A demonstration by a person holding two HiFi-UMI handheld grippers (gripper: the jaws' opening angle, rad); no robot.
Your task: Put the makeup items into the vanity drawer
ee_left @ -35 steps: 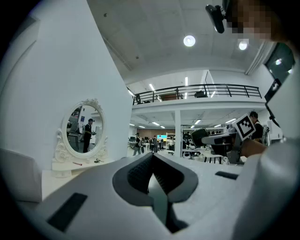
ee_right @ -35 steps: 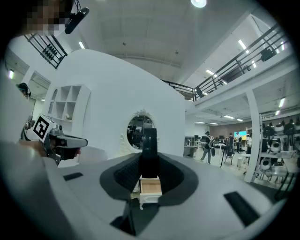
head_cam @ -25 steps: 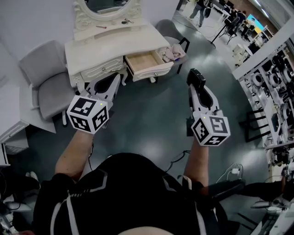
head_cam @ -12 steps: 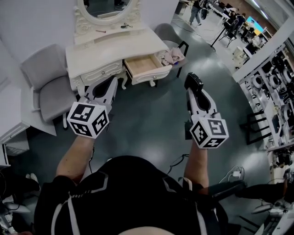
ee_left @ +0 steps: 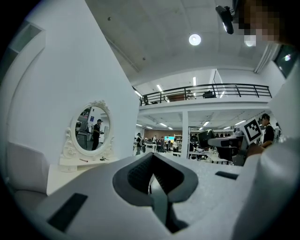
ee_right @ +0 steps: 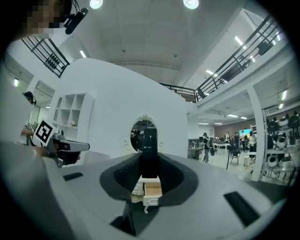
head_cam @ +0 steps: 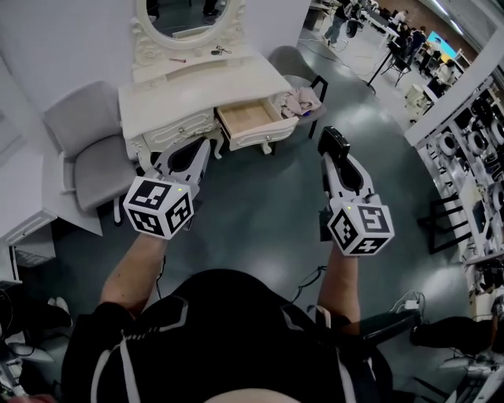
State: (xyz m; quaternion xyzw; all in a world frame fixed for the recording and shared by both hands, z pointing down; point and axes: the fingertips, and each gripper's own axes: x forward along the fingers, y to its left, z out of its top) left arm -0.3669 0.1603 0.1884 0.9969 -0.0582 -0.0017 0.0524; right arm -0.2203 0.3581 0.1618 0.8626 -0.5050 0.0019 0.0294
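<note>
Right gripper view: my right gripper (ee_right: 149,159) is clamped on a dark upright makeup item (ee_right: 149,140), w/ the open drawer (ee_right: 152,190) showing at 6 o'clock just under it. My left gripper (ee_left: 152,161) is closed, nothing in it. Head view: vanity (head_cam: 205,86) at 12 o'clock, drawer pulled out at its 4 o'clock corner. 1 red stick (head_cam: 175,60) and 1 dark bit (head_cam: 218,52) lie under the mirror (head_cam: 185,16).
</note>
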